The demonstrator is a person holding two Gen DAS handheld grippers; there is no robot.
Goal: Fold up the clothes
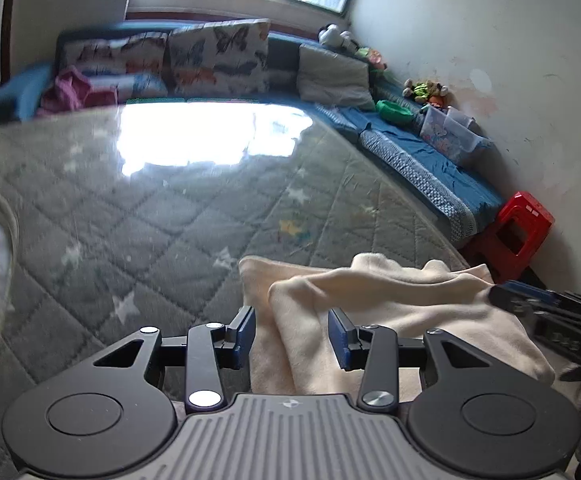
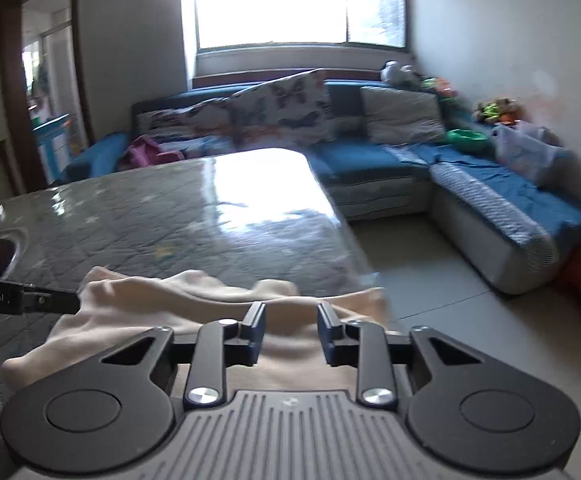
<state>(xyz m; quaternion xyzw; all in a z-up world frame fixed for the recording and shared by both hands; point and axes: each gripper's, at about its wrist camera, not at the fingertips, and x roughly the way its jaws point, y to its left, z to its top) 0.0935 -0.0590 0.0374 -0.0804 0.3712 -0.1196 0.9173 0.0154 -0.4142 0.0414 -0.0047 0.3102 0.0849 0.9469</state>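
Cream fleece garment — rumpled, partly folded; lying at the table's near edge

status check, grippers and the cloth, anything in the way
Left gripper open, cream cloth between its fingers. Right gripper open over the same cloth, at the table edge. Cloth bunched, not folded flat. Nothing blocking.
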